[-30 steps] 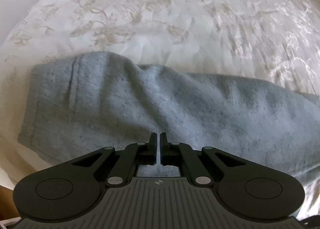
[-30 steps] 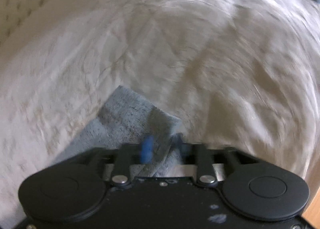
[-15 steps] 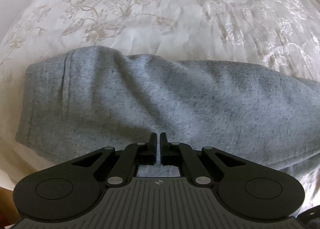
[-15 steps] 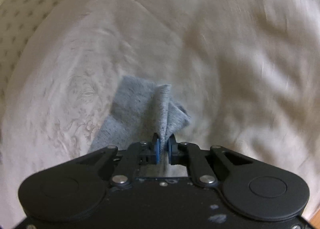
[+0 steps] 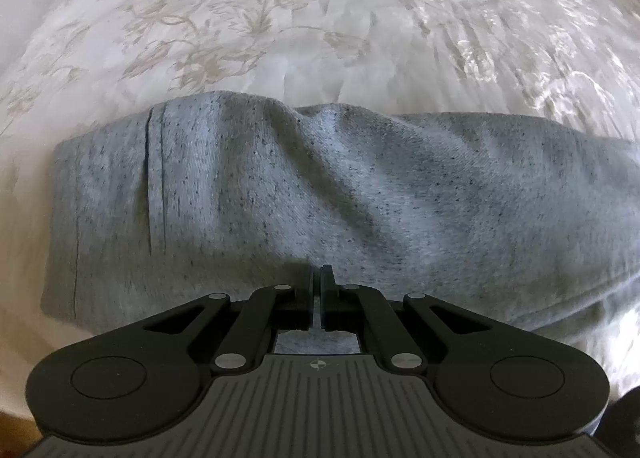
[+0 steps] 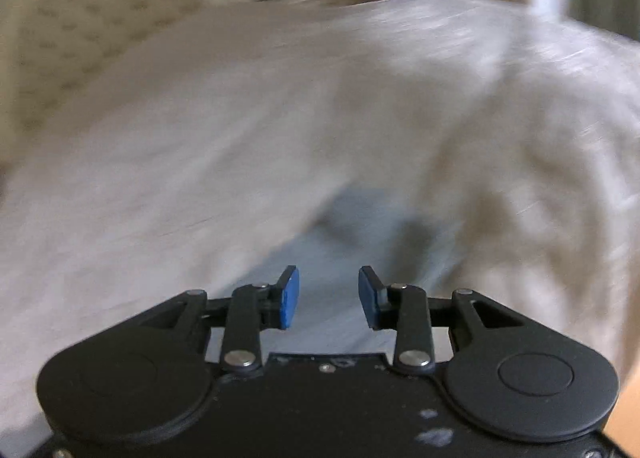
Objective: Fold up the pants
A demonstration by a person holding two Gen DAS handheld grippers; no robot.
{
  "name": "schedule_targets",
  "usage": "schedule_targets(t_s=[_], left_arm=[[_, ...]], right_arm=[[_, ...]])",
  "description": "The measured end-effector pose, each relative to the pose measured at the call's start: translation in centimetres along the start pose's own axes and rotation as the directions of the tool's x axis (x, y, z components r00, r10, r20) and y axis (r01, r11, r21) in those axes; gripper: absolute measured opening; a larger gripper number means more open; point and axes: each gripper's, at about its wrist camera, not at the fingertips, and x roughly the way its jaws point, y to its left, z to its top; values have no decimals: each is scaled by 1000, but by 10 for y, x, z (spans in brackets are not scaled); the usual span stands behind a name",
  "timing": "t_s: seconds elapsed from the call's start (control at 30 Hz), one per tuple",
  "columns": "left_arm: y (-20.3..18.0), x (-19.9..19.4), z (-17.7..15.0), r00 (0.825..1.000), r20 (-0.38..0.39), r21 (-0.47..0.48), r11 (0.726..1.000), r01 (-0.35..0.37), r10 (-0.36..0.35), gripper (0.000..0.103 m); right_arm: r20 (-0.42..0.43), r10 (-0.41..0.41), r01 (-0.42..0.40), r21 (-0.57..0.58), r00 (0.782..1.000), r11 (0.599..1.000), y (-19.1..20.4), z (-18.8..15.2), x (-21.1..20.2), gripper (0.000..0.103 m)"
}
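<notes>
We are working over the grey pants [image 5: 320, 194], which are lying in a long band across the near part of the floral bedspread [image 5: 320, 18], and we take the pants as our landmark throughout. At their left end, in the left wrist view, a stitched seam is running down the cloth beside the hem, and the fabric right of it is rising into a soft ridge with creases slanting off to the right. Our left gripper [image 5: 319, 290] is pointing steeply down at the near edge of the pants, its jaws drawn together to a thin slit; cloth is showing under them, but whether they are pinching any we cannot tell. Further right, in the blurred right wrist view, our right gripper [image 6: 329, 296] is hanging above a pale grey stretch of the pants [image 6: 360, 226], its blue pads [image 6: 289, 298] spreading apart with nothing between them. We judge that we are letting go of one end before regripping. To do this well, we should be keeping the left end steady, waiting until the right jaws are clear of the cloth, then smoothing the ridge flat before the next fold.
</notes>
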Motion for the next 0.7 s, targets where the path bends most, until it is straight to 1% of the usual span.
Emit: schedule_targets(t_s=[0.07, 0.13, 0.17, 0.27, 0.33, 0.4, 0.5, 0.57, 0.7], left_arm=[[7, 4, -1, 1000, 1, 23, 999, 24, -24, 3], [16, 6, -3, 999, 0, 52, 998, 44, -44, 3], [21, 6, -4, 999, 2, 64, 997, 50, -50, 3], [33, 4, -8, 998, 12, 105, 992, 66, -67, 3], [42, 1, -11, 997, 22, 138, 988, 73, -77, 3], [51, -1, -13, 996, 28, 165, 983, 84, -90, 3], [65, -2, -15, 994, 39, 197, 976, 90, -100, 3], [73, -5, -17, 993, 46, 205, 974, 98, -110, 3], [88, -7, -18, 991, 62, 220, 970, 103, -120, 3]], right_arm=[[-72, 98, -98, 5, 993, 995, 31, -30, -7, 36], [-153, 179, -177, 28, 972, 984, 59, -60, -7, 36], [-186, 204, -201, 35, 961, 979, 74, -78, -7, 36], [-278, 264, -254, 73, 924, 965, 115, -128, -6, 36], [-314, 265, -249, 90, 912, 964, 137, -156, -3, 36], [-344, 268, -243, 117, 900, 963, 150, -178, -1, 36], [-351, 240, -209, 126, 905, 970, 168, -208, -2, 37], [-355, 229, -182, 162, 907, 970, 176, -227, -1, 37], [-318, 229, -166, 214, 920, 963, 192, -244, 3, 37]])
